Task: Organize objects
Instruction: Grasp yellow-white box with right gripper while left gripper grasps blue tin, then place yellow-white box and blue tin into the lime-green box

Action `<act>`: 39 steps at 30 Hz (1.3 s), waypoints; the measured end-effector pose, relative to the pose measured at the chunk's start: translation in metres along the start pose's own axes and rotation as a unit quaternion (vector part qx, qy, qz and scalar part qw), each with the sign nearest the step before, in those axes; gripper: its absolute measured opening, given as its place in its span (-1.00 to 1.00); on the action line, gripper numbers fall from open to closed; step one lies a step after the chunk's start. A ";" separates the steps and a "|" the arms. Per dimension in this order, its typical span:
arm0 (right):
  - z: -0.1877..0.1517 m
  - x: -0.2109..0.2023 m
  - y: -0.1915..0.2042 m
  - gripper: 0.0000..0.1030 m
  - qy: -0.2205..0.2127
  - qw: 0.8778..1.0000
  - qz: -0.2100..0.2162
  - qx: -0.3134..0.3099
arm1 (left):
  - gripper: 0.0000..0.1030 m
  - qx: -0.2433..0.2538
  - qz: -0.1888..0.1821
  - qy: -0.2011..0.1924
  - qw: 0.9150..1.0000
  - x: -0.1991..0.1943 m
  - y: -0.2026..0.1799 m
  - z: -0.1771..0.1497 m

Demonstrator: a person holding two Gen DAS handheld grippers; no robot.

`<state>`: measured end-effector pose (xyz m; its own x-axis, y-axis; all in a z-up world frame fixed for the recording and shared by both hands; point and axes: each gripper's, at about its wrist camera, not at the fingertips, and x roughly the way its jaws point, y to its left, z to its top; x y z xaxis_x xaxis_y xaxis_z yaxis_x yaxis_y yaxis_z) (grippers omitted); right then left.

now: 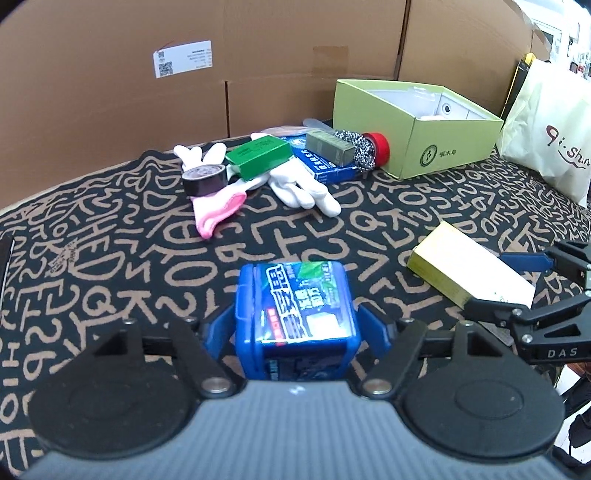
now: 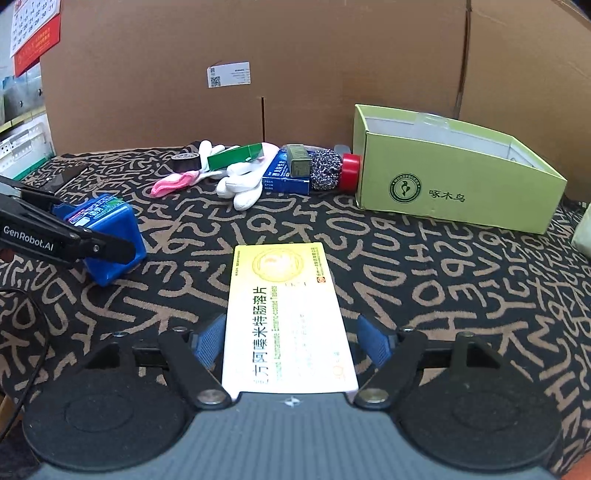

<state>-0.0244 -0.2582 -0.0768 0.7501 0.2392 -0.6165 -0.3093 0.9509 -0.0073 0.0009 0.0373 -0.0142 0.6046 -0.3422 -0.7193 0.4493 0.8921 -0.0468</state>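
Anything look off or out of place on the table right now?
Nothing damaged or spilled. The green box holds almost nothing, while gloves, tape and small boxes lie heaped beside it, overlapping.

Black cloth with tan letter pattern (image 2: 424, 258) covers table. Tall brown cardboard sheets (image 2: 295, 55) form back wall, white printed label (image 2: 229, 76) stuck on. Red-and-white wall calendar (image 2: 35, 33) far left.

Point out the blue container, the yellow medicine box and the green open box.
blue container (image 1: 299, 295), left wrist view, printed top label.
yellow medicine box (image 2: 286, 317), right wrist view, top face.
green open box (image 2: 458, 195), right wrist view, front wall.
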 end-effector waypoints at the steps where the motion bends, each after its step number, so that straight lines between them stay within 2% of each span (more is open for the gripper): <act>1: 0.000 0.002 0.000 0.54 0.001 1.000 0.002 -0.001 | 0.34 0.000 0.000 0.001 1.000 0.001 0.000 0.000; 3: 0.000 0.007 0.000 0.47 0.005 1.000 0.007 -0.002 | 0.12 0.001 0.002 0.005 1.000 0.003 0.000 -0.001; 4: -0.001 0.008 -0.001 0.37 0.002 1.000 0.012 0.000 | 0.12 0.002 0.002 0.005 1.000 0.003 0.000 -0.001; 9: 0.001 0.001 -0.011 0.36 -0.008 0.999 0.025 0.021 | 0.12 -0.008 -0.017 0.005 1.000 0.003 -0.003 0.007; 14: 0.015 -0.018 -0.036 0.36 -0.034 0.998 0.028 0.044 | 0.12 -0.001 -0.052 -0.027 0.998 -0.002 -0.022 0.039; 18: 0.035 -0.033 -0.064 0.36 -0.061 0.997 0.001 0.048 | 0.12 0.009 -0.092 -0.054 0.994 -0.003 -0.046 0.079; 21: 0.052 -0.041 -0.087 0.36 -0.084 0.995 -0.025 0.045 | 0.12 0.022 -0.101 -0.076 0.992 0.001 -0.072 0.112; 27: 0.088 -0.034 -0.136 0.36 -0.120 0.986 -0.111 0.023 | 0.12 0.030 -0.136 -0.099 0.985 0.014 -0.125 0.179; 31: 0.110 -0.013 -0.171 0.36 -0.134 0.979 -0.155 0.021 | 0.12 0.036 -0.134 -0.117 0.983 0.033 -0.159 0.222; 34: 0.122 0.005 -0.194 0.36 -0.136 0.975 -0.170 0.033 | 0.12 0.034 -0.125 -0.119 0.984 0.058 -0.179 0.253; 39: 0.137 0.037 -0.217 0.36 -0.128 0.975 -0.181 0.030 | 0.12 0.021 -0.102 -0.109 0.989 0.109 -0.196 0.286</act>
<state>0.1509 -0.4290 0.0102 0.9273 -0.0795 -0.3657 0.0309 0.9901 -0.1370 0.1669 -0.2588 0.1146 0.6244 -0.5730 -0.5309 0.6004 0.7868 -0.1430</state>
